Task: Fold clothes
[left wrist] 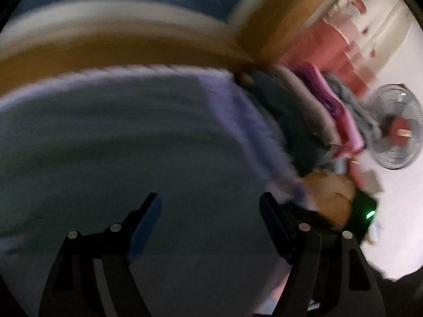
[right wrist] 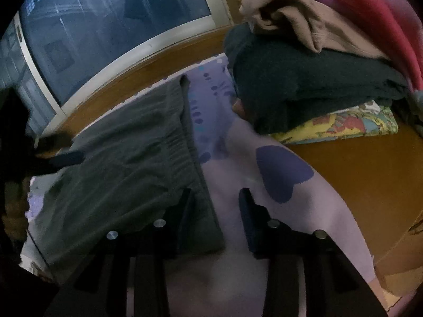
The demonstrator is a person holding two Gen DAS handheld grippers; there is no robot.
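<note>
A grey-green garment (right wrist: 127, 163) with a gathered waistband lies flat on a lilac sheet (right wrist: 232, 264) printed with purple hearts. My right gripper (right wrist: 215, 194) is open over the garment's right edge. Its left finger is above the cloth and its right finger above the bare sheet, and the pads press on nothing. In the blurred left wrist view the same garment (left wrist: 119, 145) fills the lower left. My left gripper (left wrist: 210, 198) hangs wide open above it with nothing between the jaws. A hand (left wrist: 330, 198) with a green light shows at the right of that view.
A stack of clothes stands at the back right: a dark green fold (right wrist: 304, 84), a beige piece (right wrist: 290, 18), red and pink cloth (right wrist: 383, 26) and a colourful patterned cloth (right wrist: 343, 124). Wooden boards (right wrist: 370, 179) border the sheet. A window (right wrist: 119, 21) is behind, and a fan (left wrist: 396, 126) stands at the right.
</note>
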